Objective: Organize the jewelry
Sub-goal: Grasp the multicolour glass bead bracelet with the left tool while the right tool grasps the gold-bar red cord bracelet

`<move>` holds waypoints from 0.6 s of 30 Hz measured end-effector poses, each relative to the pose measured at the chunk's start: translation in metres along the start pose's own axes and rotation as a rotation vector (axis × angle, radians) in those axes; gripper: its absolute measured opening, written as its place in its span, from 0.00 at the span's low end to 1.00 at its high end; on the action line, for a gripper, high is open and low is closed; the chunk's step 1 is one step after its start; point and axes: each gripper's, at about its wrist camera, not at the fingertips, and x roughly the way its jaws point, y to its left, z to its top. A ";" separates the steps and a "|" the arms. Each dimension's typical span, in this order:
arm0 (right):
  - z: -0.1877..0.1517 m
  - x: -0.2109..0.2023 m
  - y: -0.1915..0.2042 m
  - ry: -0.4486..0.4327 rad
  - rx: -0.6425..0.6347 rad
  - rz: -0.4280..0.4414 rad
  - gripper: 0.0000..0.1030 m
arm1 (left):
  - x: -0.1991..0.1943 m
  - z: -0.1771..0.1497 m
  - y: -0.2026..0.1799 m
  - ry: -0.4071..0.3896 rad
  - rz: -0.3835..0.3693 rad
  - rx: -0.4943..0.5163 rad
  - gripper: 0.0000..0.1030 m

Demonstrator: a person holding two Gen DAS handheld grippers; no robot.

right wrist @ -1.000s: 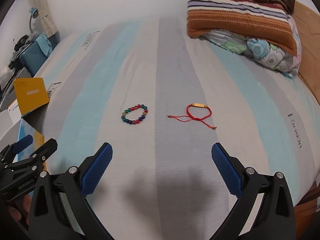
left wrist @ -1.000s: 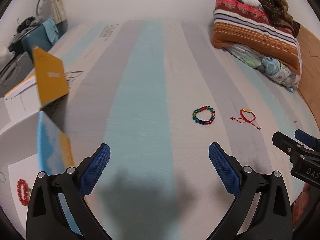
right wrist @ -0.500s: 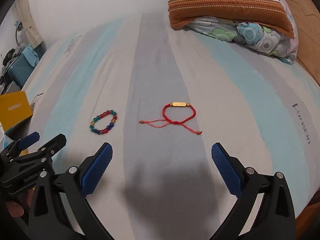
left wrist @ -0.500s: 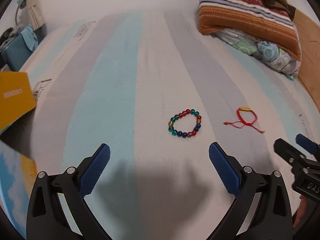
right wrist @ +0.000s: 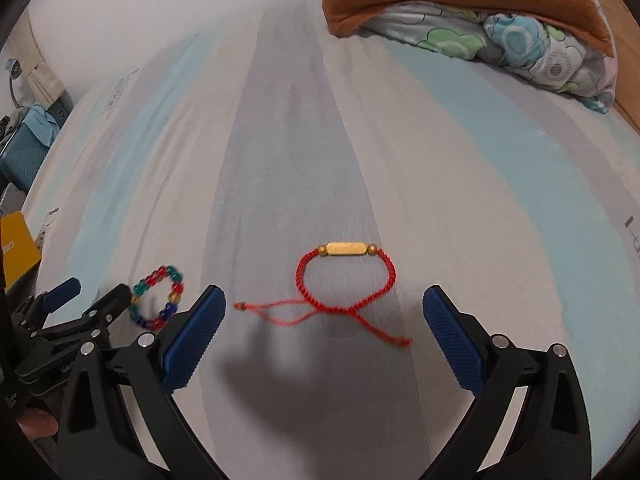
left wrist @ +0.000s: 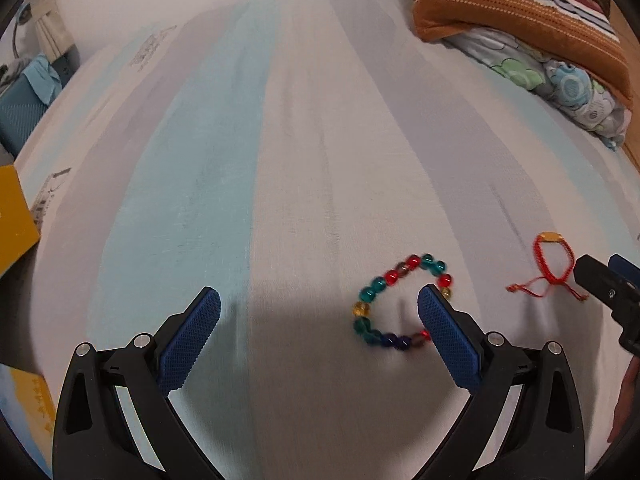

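Note:
A bracelet of coloured glass beads (left wrist: 394,304) lies on the striped bed sheet (left wrist: 248,168). My left gripper (left wrist: 319,312) is open and low over the sheet; its right finger (left wrist: 444,332) sits at the bracelet's right side. A red cord bracelet with a gold bar (right wrist: 346,280) lies just ahead of my right gripper (right wrist: 324,312), which is open and empty. The bead bracelet also shows in the right wrist view (right wrist: 158,298), by the left gripper's tip (right wrist: 108,304). The red bracelet shows in the left wrist view (left wrist: 552,268), next to the right gripper's tip (left wrist: 600,280).
Striped pillows and a floral quilt (right wrist: 500,28) are piled at the far right of the bed. A yellow box lid (left wrist: 12,220) sits at the left edge. A blue case (right wrist: 24,148) stands beyond the bed's left side.
Both grippers have moved forward and down toward the bracelets. The left gripper has swung right from the box to the bead bracelet. The right one has centred on the red cord bracelet.

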 end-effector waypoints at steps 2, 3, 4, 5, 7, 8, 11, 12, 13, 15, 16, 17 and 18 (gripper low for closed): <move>0.005 0.009 -0.002 0.009 -0.007 -0.010 0.90 | 0.005 0.001 0.001 0.006 -0.015 -0.007 0.94; 0.007 0.013 -0.003 0.015 -0.005 -0.013 0.90 | 0.007 0.002 0.001 0.009 -0.020 -0.007 0.94; 0.009 0.017 -0.005 0.020 -0.003 -0.009 0.90 | 0.009 0.001 0.000 0.011 -0.021 -0.001 0.94; 0.010 0.020 -0.006 0.025 0.000 0.000 0.90 | 0.011 0.001 -0.002 0.012 -0.016 0.008 0.94; 0.013 0.028 -0.011 0.041 0.012 0.008 0.90 | 0.016 -0.001 -0.003 0.017 -0.008 0.014 0.94; 0.015 0.030 -0.013 0.044 0.021 0.010 0.90 | 0.018 -0.001 -0.003 0.020 -0.012 0.010 0.94; 0.016 0.035 -0.016 0.052 0.032 0.024 0.90 | 0.023 -0.003 -0.002 0.024 -0.011 0.007 0.94; 0.016 0.038 -0.018 0.050 0.038 0.013 0.88 | 0.024 -0.002 -0.003 0.025 -0.009 0.006 0.94; 0.016 0.040 -0.019 0.051 0.039 0.008 0.87 | 0.026 -0.002 -0.003 0.028 -0.008 0.003 0.94; 0.017 0.045 -0.021 0.059 0.048 0.014 0.81 | 0.028 -0.002 -0.003 0.035 -0.018 0.000 0.94; 0.017 0.047 -0.022 0.064 0.050 0.014 0.80 | 0.029 -0.002 -0.003 0.036 -0.018 -0.002 0.94; 0.017 0.049 -0.022 0.065 0.051 0.013 0.80 | 0.030 -0.001 -0.003 0.034 -0.017 -0.006 0.94; 0.017 0.050 -0.023 0.064 0.052 0.011 0.79 | 0.031 -0.001 -0.002 0.034 -0.019 -0.010 0.94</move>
